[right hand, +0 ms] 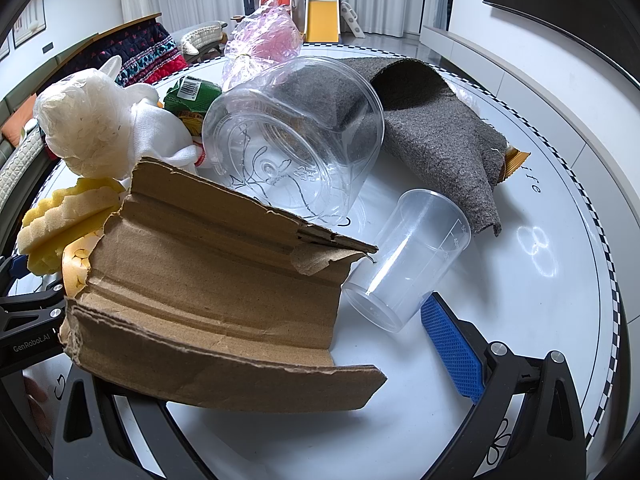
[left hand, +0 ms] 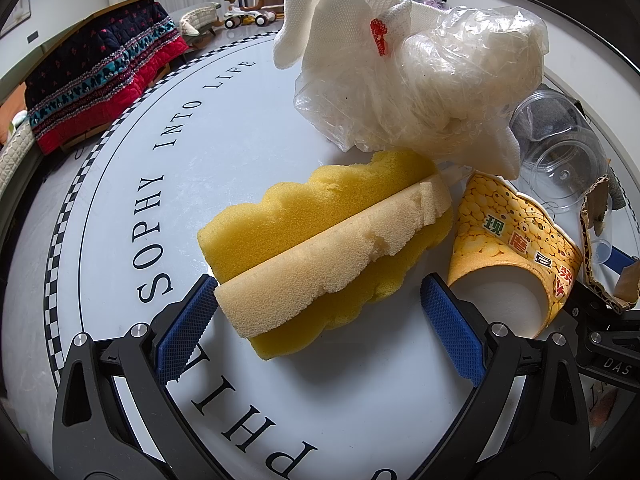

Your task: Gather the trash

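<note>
A yellow sponge [left hand: 320,248] with a pale torn layer lies on the round white table [left hand: 160,200]. My left gripper [left hand: 316,312] is open, its blue pads on either side of the sponge's near end. Behind it lie a white cloth with a clear plastic bag [left hand: 440,80] and a crushed yellow paper cup [left hand: 516,248]. In the right wrist view a torn cardboard piece [right hand: 208,304] lies between my right gripper's [right hand: 304,320] wide-open fingers and hides the left finger; whether it touches the pads is unclear. A small clear measuring cup [right hand: 404,260] lies beside the right pad [right hand: 452,348].
A large clear plastic jar [right hand: 296,144] lies on its side against a grey felt piece [right hand: 436,128]. A pink plastic bag [right hand: 264,48], a green package [right hand: 192,96] and a brown wrapper [right hand: 516,160] lie further back. The table's checkered rim [right hand: 608,280] curves at right.
</note>
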A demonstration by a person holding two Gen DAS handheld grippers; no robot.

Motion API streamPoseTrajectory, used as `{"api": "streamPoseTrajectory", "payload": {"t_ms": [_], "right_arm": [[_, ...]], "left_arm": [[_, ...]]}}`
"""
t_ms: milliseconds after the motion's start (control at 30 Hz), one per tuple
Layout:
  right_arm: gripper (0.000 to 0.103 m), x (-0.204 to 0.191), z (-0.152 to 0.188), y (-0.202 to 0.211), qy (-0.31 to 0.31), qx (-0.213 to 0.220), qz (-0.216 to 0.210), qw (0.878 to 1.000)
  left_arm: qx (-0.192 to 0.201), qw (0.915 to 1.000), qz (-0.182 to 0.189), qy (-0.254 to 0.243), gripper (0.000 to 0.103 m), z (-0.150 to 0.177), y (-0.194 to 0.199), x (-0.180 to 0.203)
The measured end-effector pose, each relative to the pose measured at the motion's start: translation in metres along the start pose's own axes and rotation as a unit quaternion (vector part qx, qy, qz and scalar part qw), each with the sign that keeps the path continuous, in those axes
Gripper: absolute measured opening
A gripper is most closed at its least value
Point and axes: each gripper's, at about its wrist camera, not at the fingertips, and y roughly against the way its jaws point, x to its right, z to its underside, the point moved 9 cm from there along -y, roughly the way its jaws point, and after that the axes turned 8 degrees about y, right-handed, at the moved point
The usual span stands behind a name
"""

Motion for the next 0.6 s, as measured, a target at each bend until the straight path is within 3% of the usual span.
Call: {"api": "streamPoseTrajectory", "payload": {"t_ms": [433, 600], "right_arm": [[0.1, 0.001, 0.0, 0.001, -0.004, 0.002, -0.002, 1.0], [0.1, 0.01, 0.004, 0.016, 0.006, 0.011, -0.011, 1.0]], "left_arm": [[-0.003, 0.9999, 0.007, -0.008, 0.097, 0.001, 0.001, 0.001], [0.011, 0.9998, 0.013, -0.006, 0.097, 0.008, 0.021, -0.011]]}}
